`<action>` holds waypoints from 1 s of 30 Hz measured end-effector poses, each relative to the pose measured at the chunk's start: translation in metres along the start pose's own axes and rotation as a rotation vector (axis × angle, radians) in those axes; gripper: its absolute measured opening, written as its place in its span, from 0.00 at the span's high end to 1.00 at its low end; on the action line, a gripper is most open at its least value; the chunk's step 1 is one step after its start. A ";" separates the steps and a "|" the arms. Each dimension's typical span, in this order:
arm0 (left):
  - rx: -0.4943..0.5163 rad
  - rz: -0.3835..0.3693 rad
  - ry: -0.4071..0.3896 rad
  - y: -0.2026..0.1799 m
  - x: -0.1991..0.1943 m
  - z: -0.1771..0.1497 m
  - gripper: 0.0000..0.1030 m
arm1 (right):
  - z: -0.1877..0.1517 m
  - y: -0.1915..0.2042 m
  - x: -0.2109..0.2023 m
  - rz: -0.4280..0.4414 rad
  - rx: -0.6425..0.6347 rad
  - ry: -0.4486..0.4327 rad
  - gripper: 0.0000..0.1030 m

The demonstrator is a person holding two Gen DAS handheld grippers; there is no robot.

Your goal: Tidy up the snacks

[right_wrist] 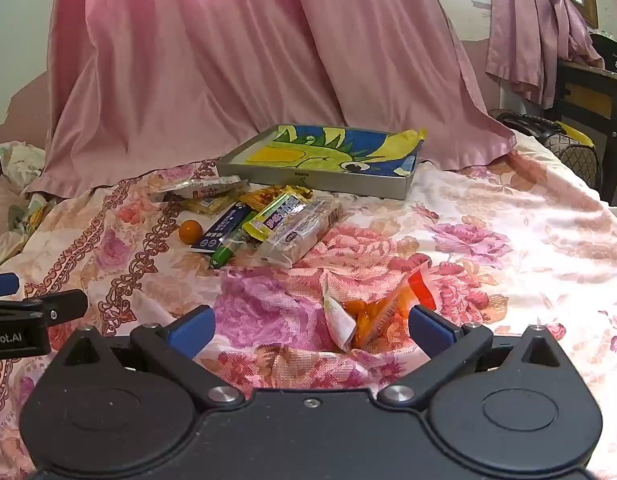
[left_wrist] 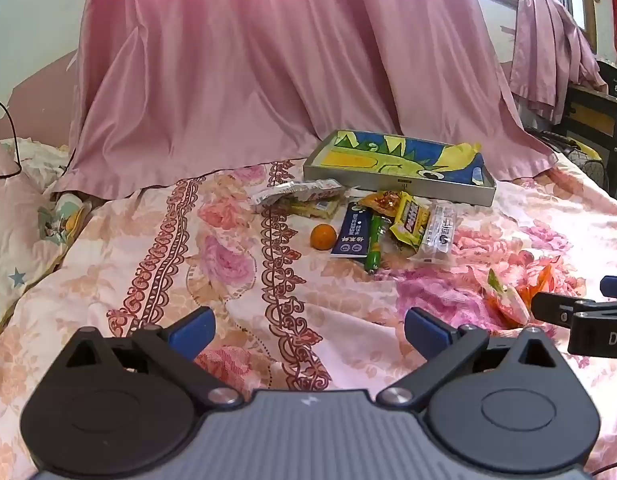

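A heap of snack packets (left_wrist: pixel 382 220) (right_wrist: pixel 268 220) lies on the floral bedspread in front of a shallow grey tray (left_wrist: pixel 396 186) (right_wrist: pixel 320 184) with a yellow and blue cartoon lining. A small orange fruit (left_wrist: pixel 323 237) (right_wrist: pixel 190 231) sits left of the heap. An orange and white packet (left_wrist: pixel 508 296) (right_wrist: pixel 378 316) lies apart, nearer me. My left gripper (left_wrist: pixel 308 330) stands open over bare bedspread, well short of the heap. My right gripper (right_wrist: pixel 310 330) is open too, with the orange and white packet just ahead between its blue fingertips, untouched.
A pink curtain (left_wrist: pixel 248 60) hangs down onto the bed behind the tray. A second pink curtain (right_wrist: pixel 536 28) and a dark desk (right_wrist: pixel 588 92) stand at the right. A dark mesh object (right_wrist: pixel 572 156) sits by the bed's right edge. Pillows (left_wrist: pixel 24 220) lie at the left.
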State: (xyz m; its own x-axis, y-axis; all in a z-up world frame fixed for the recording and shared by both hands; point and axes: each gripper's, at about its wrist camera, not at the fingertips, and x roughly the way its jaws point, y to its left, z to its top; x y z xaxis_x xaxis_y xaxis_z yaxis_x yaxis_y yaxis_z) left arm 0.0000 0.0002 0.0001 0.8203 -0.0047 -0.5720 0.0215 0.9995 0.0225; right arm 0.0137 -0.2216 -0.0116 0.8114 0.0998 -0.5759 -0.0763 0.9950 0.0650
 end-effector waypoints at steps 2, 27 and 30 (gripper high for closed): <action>0.002 0.001 0.000 0.000 0.000 0.000 0.00 | 0.000 0.000 0.001 0.001 -0.001 -0.001 0.01; 0.006 0.003 0.005 0.000 0.000 0.000 0.00 | 0.000 -0.001 0.002 0.003 0.005 0.007 0.01; 0.007 0.002 0.005 0.000 0.000 0.000 0.00 | 0.000 -0.001 0.002 0.003 0.005 0.009 0.01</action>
State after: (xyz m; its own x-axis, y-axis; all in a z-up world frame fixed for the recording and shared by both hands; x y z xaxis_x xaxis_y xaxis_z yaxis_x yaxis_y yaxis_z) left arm -0.0002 -0.0001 0.0003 0.8172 -0.0021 -0.5763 0.0232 0.9993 0.0293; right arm 0.0154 -0.2220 -0.0128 0.8058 0.1034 -0.5831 -0.0762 0.9946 0.0711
